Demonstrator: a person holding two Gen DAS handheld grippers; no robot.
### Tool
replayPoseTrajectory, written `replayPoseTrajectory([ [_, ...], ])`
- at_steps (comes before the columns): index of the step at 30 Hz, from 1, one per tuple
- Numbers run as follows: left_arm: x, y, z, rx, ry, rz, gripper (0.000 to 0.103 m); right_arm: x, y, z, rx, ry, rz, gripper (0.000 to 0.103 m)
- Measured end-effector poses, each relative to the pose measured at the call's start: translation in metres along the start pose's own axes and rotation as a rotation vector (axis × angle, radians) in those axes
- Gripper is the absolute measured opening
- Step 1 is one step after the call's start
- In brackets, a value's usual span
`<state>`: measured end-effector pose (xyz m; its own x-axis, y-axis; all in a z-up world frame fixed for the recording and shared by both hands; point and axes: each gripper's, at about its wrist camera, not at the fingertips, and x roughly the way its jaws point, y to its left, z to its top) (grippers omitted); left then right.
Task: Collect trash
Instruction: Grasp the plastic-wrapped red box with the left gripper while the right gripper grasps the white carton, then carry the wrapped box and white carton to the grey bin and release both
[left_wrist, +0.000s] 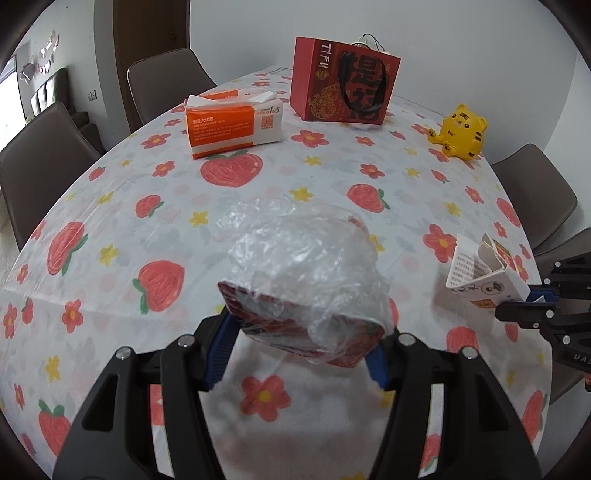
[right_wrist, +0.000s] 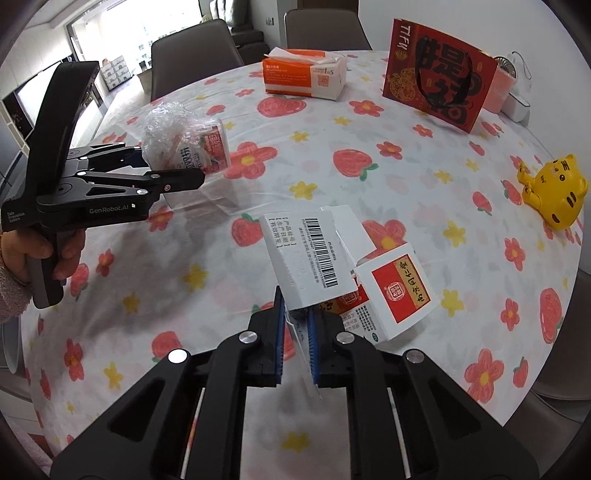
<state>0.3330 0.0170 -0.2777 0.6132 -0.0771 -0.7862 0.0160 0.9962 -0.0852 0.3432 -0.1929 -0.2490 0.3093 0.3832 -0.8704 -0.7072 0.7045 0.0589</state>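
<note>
Left wrist view: our left gripper (left_wrist: 299, 343) is clamped across a plastic-wrapped carton (left_wrist: 306, 295) held above the table (left_wrist: 110, 206), w/ its long axis pointing fwd, away from the fingers. Right wrist view: our right gripper (right_wrist: 295, 325) pinches the flap of an opened white box (right_wrist: 332, 266), which hangs fwd-right of the fingers. No bin shows, so we can't tell which hand is nearer the drop.

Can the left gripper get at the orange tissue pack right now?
Probably not yet: the left gripper is shut on a plastic-wrapped carton, so its jaws are occupied. The path across the table to the orange tissue pack looks free otherwise.
</note>
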Motion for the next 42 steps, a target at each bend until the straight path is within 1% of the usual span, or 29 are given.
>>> replayPoseTrajectory([
  [4, -0.03, 0.004, -0.01, -0.012, -0.024, 0.014, 0.059, -0.023, 0.02, -0.001, 0.006, -0.033, 0.038, 0.01],
  [8, -0.069, 0.015, -0.025, -0.037, -0.055, 0.038, 0.059, -0.047, 0.047, -0.001, 0.009, -0.062, 0.087, 0.01],
  [11, -0.103, 0.026, -0.042, -0.058, -0.078, 0.075, 0.059, -0.064, 0.076, -0.002, -0.011, -0.076, 0.128, 0.01],
  [14, -0.141, 0.04, -0.067, -0.091, -0.098, 0.115, 0.059, -0.078, 0.109, -0.005, -0.049, -0.085, 0.159, 0.01],
  [19, -0.206, 0.066, -0.119, -0.156, -0.117, 0.19, 0.059, -0.096, 0.173, -0.017, -0.124, -0.094, 0.222, 0.01],
  [27, -0.312, 0.107, -0.221, -0.281, -0.118, 0.323, 0.059, -0.112, 0.284, -0.037, -0.255, -0.078, 0.36, 0.01],
  [31, -0.362, 0.129, -0.278, -0.373, -0.103, 0.404, 0.059, -0.116, 0.34, -0.045, -0.319, -0.06, 0.448, 0.01],
  [38, -0.429, 0.158, -0.365, -0.53, -0.078, 0.53, 0.059, -0.116, 0.442, -0.061, -0.438, -0.024, 0.59, 0.01],
  [40, -0.443, 0.162, -0.383, -0.56, -0.071, 0.558, 0.06, -0.116, 0.471, -0.067, -0.472, -0.013, 0.617, 0.01],
  [42, -0.453, 0.165, -0.399, -0.585, -0.065, 0.576, 0.059, -0.113, 0.496, -0.071, -0.494, -0.003, 0.626, 0.01],
])
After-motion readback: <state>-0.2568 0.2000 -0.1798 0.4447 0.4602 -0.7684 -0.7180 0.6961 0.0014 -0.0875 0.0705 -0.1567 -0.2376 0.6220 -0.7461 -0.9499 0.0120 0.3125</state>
